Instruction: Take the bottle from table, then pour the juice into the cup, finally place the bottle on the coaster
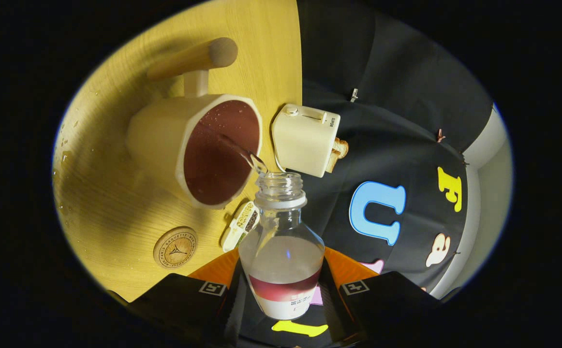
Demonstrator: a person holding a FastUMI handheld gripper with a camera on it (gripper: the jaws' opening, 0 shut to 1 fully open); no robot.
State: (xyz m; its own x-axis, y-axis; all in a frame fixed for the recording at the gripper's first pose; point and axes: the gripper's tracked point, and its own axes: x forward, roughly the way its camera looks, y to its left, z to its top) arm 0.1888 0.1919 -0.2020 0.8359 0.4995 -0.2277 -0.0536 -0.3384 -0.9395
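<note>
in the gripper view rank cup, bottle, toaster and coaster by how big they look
1. cup, the largest.
2. bottle, held between the fingers of the gripper, tilted and pouring; being nearest the camera inflates it.
3. toaster, though being farther away may shrink it.
4. coaster, the smallest.

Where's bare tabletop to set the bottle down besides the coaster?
Gripper jaws clamp the clear glass bottle. Bare wooden table lies between the cream mug and round cork coaster. Crowded by the cream toaster and small white box.
</note>
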